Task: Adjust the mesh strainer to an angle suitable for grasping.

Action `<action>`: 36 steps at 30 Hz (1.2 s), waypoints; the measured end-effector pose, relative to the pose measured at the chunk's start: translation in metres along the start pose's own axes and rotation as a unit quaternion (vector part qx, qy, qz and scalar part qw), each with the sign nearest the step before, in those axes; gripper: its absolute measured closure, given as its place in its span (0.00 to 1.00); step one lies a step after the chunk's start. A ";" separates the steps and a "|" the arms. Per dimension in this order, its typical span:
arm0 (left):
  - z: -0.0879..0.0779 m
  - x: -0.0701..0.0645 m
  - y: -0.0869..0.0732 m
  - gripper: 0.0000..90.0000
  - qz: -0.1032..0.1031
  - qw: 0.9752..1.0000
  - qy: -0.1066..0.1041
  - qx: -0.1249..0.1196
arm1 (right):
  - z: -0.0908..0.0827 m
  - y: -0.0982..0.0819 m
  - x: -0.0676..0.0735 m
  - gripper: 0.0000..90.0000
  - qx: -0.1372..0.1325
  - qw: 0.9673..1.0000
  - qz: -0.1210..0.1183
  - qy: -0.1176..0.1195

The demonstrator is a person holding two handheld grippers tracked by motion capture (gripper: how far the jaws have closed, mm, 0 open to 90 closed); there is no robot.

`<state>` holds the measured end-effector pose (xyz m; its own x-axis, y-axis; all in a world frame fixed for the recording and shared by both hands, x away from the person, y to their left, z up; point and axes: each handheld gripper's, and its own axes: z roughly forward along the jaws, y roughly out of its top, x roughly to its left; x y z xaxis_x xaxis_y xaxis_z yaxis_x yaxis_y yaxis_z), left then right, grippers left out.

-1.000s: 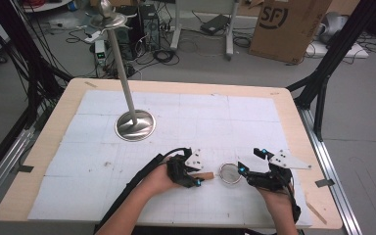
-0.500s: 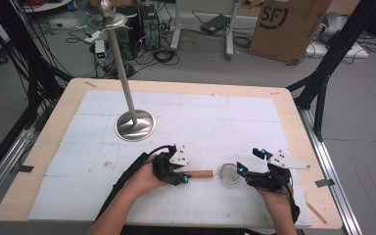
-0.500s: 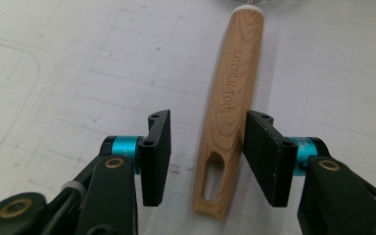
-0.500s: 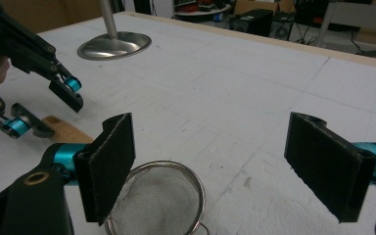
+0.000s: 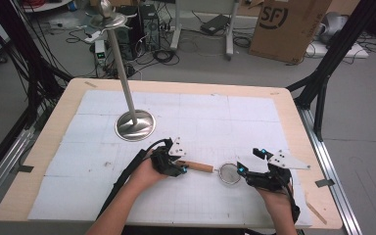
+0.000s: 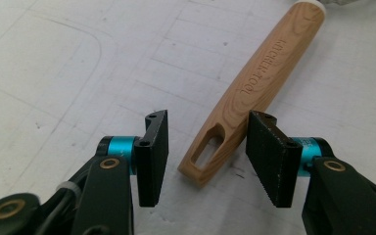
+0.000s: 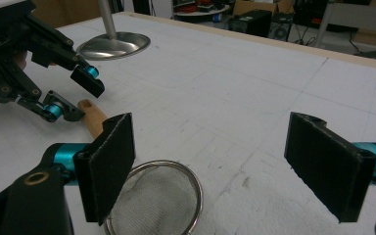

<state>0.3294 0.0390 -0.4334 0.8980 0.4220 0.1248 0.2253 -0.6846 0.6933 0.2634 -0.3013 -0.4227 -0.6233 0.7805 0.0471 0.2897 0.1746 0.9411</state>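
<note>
1. A small strainer (image 5: 221, 172) lies flat on the white-covered surface (image 5: 215, 117), near its front edge, with its wooden handle (image 5: 198, 167) pointing toward the left gripper (image 5: 172, 165) and its round mesh bowl (image 5: 229, 173) toward the right gripper (image 5: 248, 171).
2. In the left gripper view, the slotted end of the handle lies between the two black jaws, nearer the right-hand one; the pads stand apart and do not press on it. The jaws have just been opening.
3. The right gripper holds its jaws wide apart, gripping nothing; the mesh bowl sits low beside its left-hand jaw in its own view.
4. A metal stand (image 5: 135, 124) with a round base rises farther back on the left, well apart from the strainer.
</note>
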 end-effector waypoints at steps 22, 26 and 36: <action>-0.066 0.016 -0.050 0.34 -0.074 0.987 0.055 -0.135 | 0.001 -0.003 0.000 0.20 0.008 1.000 -0.001 0.001; -0.084 0.018 -0.068 0.30 -0.082 0.979 0.074 -0.174 | 0.001 -0.004 0.000 0.20 0.007 1.000 0.001 0.000; -0.103 0.026 -0.088 0.23 -0.100 0.972 0.086 -0.194 | 0.004 -0.006 0.000 0.20 0.011 1.000 -0.003 0.000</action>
<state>0.2943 0.1715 -0.4184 0.7668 0.6396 0.0546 0.1983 -0.3169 0.9275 0.2643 -0.2995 -0.4299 -0.6257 0.7789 0.0419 0.3015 0.1920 0.9339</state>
